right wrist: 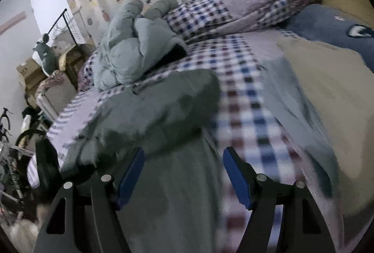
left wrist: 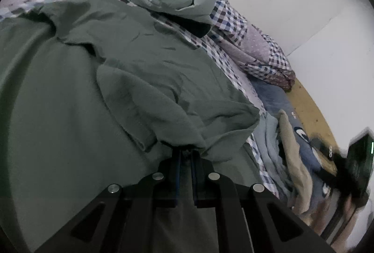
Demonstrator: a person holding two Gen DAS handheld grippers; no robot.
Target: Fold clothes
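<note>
Your left gripper (left wrist: 185,152) pinches the green garment (left wrist: 98,80); your right gripper (right wrist: 183,173) stands wide, holding nothing.

Your left jaws are nearly together, with a bunched edge of the garment caught between the blue pads (left wrist: 177,166). From there the garment spreads flat and creased over the checked bedcover (left wrist: 224,59). In your right view the blue pads (right wrist: 132,176) are well apart, and green cloth lies below the gap, not pressed by either one. Beyond it a pale puffy jacket (right wrist: 131,47) lies in a heap on the bedcover. To the right, at the bed's edge, sit folded clothes: a beige piece (right wrist: 327,89) and a blue one (right wrist: 327,24). Behind them is a rolled checked quilt (right wrist: 245,3).
</note>
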